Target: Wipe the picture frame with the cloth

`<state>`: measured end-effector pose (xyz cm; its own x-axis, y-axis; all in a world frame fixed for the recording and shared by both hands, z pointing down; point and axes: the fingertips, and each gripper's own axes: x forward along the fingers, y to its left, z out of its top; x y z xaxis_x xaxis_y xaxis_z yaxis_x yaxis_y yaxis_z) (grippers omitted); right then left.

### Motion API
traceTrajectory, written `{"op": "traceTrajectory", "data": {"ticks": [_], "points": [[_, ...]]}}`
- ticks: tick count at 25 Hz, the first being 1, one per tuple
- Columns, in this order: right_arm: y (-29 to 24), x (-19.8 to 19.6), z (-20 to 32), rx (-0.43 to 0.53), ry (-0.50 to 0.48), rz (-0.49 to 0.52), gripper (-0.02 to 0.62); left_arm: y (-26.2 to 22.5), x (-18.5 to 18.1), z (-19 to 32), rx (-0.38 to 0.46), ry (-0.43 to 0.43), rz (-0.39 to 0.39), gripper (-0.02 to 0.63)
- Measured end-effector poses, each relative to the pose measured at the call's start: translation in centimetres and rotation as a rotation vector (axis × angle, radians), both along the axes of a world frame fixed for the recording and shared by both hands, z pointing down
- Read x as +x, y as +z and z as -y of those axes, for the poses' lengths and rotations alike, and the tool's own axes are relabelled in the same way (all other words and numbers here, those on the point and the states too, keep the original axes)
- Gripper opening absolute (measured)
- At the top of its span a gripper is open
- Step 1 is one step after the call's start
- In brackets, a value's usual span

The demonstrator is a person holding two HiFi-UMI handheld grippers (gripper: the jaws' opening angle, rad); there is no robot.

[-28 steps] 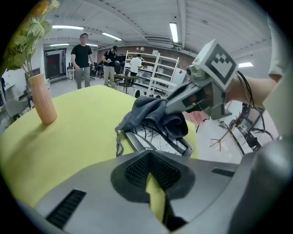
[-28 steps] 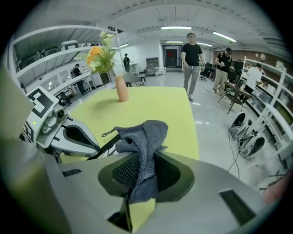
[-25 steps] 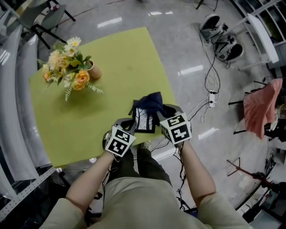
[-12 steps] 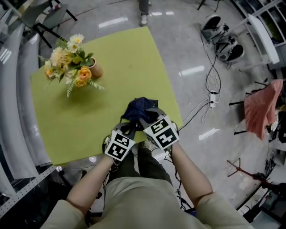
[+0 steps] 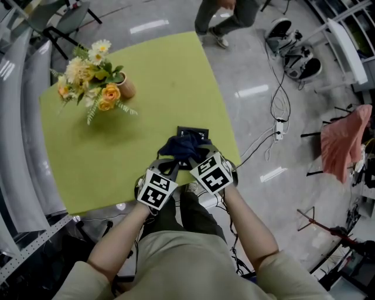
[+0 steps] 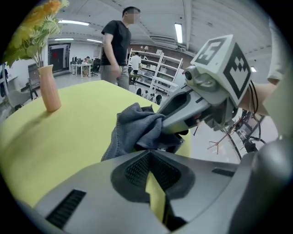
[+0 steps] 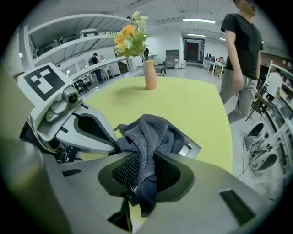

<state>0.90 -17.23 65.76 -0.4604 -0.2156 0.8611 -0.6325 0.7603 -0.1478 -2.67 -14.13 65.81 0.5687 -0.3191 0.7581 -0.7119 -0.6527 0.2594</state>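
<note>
Mid-wipe, I judge: the right gripper, clamped on the dark cloth, holds it on the picture frame. The left gripper is closed and empty. Next, sweep toward the frame's bare far edge.

The cloth hides most of the picture frame; only 1 far edge shows in the head view; the person beyond the tabletop is cut off above the legs.
</note>
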Motion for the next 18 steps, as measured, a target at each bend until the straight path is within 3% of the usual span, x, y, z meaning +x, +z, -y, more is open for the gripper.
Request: {"op": "traceTrajectory", "data": {"ticks": [9,18], "points": [[-1.9,6.6,1.1,0.045,0.202,-0.032,0.094,0.1,-0.2,0.0,-0.018,-0.016,-0.011,0.008],[-4.8,0.8,-1.3,0.012,0.141,0.117,0.094,-0.4,-0.4,-0.9,-0.033,-0.036,-0.06,0.008]]}}
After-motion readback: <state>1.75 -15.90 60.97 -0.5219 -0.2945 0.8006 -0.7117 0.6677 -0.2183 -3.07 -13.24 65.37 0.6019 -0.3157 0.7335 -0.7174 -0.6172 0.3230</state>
